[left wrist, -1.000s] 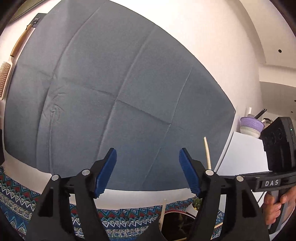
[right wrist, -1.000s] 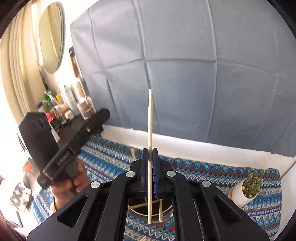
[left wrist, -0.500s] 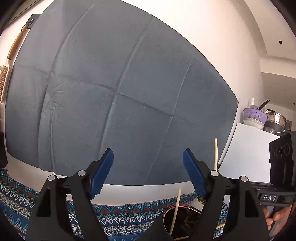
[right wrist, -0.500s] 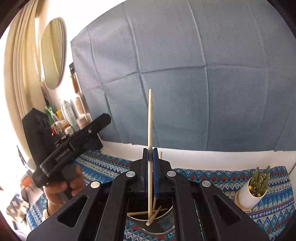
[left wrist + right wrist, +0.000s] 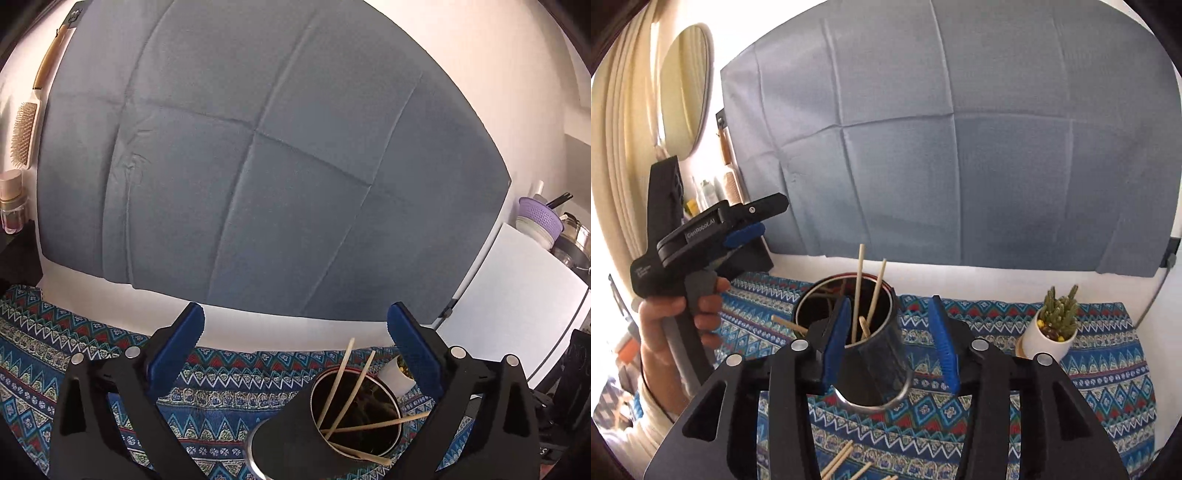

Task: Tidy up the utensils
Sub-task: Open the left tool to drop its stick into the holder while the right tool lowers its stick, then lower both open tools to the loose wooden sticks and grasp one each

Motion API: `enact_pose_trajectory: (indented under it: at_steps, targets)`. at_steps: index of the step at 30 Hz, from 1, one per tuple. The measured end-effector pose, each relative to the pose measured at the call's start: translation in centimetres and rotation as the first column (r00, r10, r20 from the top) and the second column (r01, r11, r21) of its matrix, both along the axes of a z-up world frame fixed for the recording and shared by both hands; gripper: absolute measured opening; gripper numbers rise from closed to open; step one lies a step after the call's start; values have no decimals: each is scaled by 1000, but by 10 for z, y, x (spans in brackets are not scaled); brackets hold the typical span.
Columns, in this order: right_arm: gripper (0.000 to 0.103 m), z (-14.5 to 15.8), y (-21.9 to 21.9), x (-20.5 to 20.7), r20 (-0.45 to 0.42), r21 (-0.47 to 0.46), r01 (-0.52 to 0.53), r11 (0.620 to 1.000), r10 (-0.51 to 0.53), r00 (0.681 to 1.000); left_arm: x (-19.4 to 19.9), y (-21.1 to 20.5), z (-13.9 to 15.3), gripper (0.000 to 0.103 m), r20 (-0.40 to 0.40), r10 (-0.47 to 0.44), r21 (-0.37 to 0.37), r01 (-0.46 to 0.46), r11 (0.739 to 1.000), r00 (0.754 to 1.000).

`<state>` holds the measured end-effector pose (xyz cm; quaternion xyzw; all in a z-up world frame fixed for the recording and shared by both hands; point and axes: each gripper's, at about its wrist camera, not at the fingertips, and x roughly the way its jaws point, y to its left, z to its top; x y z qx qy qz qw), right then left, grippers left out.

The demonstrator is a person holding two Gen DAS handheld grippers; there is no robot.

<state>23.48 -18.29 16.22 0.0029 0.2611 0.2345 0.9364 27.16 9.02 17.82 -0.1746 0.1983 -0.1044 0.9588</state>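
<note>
Chopsticks (image 5: 857, 291) stand in the cup (image 5: 882, 354) at frame centre as the empty right gripper (image 5: 888, 341) opens above; more lie loose at the bottom edge.

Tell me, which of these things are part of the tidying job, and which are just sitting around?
Part of the job:
- chopsticks standing in the dark cup
- loose chopsticks on the patterned cloth

Just sitting around:
- potted cactus
- oval mirror
- hairbrush
- purple colander

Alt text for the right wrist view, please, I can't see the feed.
The right gripper, jaws opening and empty, hangs over a dark cup holding wooden chopsticks. More chopsticks lie on the patterned cloth; the left gripper is held at left.
</note>
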Motion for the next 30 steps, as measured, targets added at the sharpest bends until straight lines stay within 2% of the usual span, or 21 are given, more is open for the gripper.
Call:
enact_pose_trajectory:
  at_steps: [1,2,3,4,7,12,16,23,27,30]
  targets:
    - [61,-2,-4,-5,-7,-3,9,1000,-9,1000,-5,-1,2,97,-3,2,22,-2,1000,1000]
    - [74,-3,-8,-11,-11,-4,20,1000,-20,1000,-11,-3,4,97,-8,-3,44,3,999,1000]
    - [82,-4,-12,-17,-13,-3,32,999,-32,999,-18,-4,5,97,-15,-12,61,13,998,1000]
    - [85,-5,-15,-22,-15,-6,40,999,-40,999,-24,-4,5,97,-22,-22,71,24,997,1000]
    - [87,-12,-19,-37,-36,-42,45,998,-47,998,-42,-1,3,97,-59,-39,80,44,996,997]
    - [89,-31,-15,-55,-75,-97,39,995,-46,996,-70,5,-16,97,-151,-72,45,80,996,986]
    - [90,-61,-9,-69,-164,-112,-15,994,-4,986,-91,-3,-37,97,-222,-111,79,131,988,969]
    - [90,-128,6,-76,-404,-188,-64,980,-18,915,-131,-37,-91,97,-384,-164,214,260,942,909]
    - [90,-153,-1,-74,-475,-196,-40,980,-59,878,-155,-49,-122,97,-445,-193,231,321,919,874]
    - [90,-165,-7,-66,-540,-182,-18,983,-84,838,-169,-56,-141,97,-475,-197,243,343,908,858]
